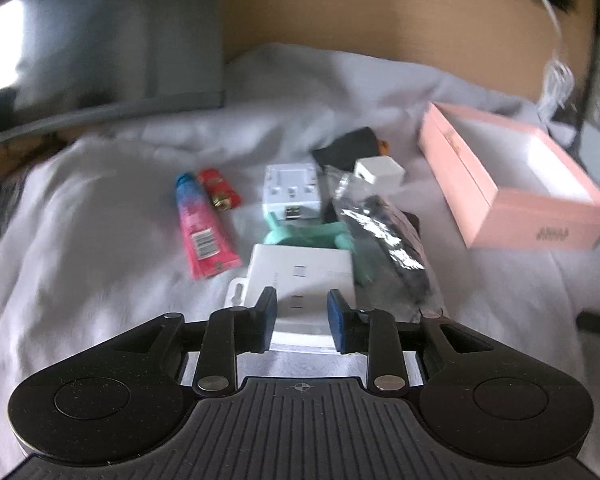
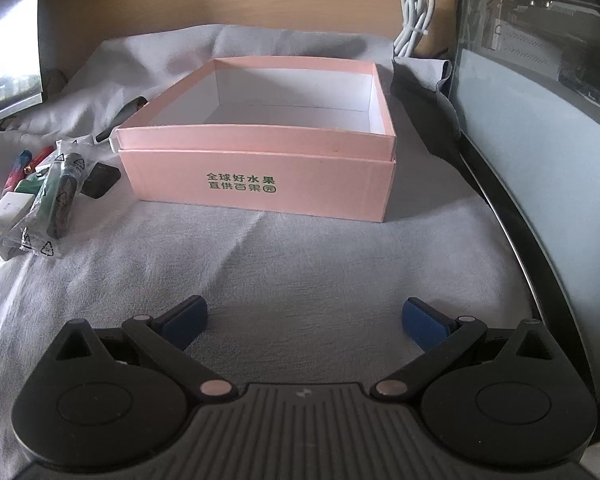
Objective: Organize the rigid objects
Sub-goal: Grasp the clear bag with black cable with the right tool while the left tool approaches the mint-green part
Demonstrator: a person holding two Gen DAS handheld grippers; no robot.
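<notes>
left gripper (image 1: 302, 312) angled down over the white box (image 1: 300, 276), jaws narrow, grip unclear. right gripper (image 2: 305, 320) angled down toward the pink box (image 2: 260, 184), jaws wide, empty.

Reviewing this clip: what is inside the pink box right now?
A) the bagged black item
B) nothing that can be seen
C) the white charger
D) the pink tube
B: the right wrist view shows the pink box with only bare white walls and floor; the items lie on the cloth to its left.
</notes>
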